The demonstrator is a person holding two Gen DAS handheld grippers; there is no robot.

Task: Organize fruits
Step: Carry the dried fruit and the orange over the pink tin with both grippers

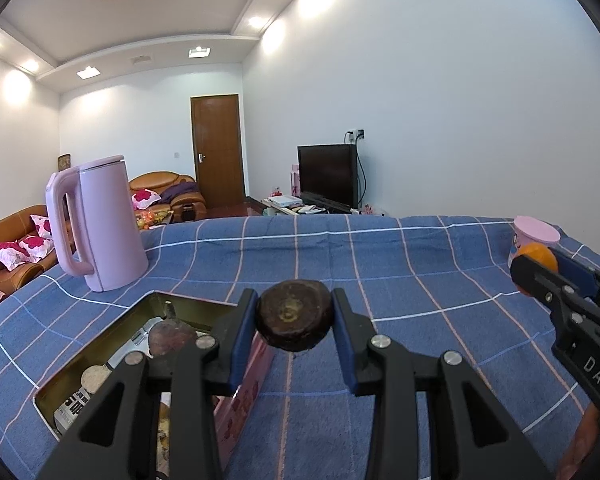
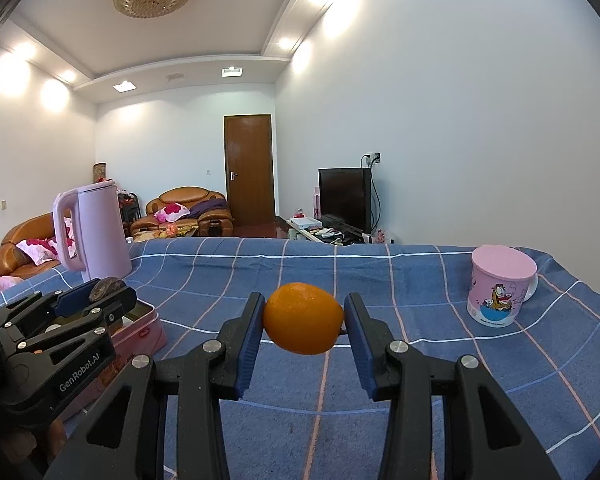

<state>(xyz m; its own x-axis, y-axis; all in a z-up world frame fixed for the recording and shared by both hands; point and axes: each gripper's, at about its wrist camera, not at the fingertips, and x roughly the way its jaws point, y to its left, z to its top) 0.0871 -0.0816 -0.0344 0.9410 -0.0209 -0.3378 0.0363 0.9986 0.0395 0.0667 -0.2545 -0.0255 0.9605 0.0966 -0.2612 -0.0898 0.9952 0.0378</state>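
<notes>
Left wrist view: left gripper clamped on round dark-brown wrinkled fruit at centre, above open pink metal tin lower left; right wrist view: right gripper clamped on smooth orange citrus at centre.

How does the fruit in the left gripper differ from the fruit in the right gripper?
The dark fruit in the left gripper is brown-black with a dull, wrinkled skin; the orange fruit in the right gripper is bright and smooth. The dark fruit looks flattened, the orange fruit more oval. The dark fruit hangs beside the open tin; the orange fruit hangs over bare tablecloth. Both are clamped between blue pads, above the table.
</notes>
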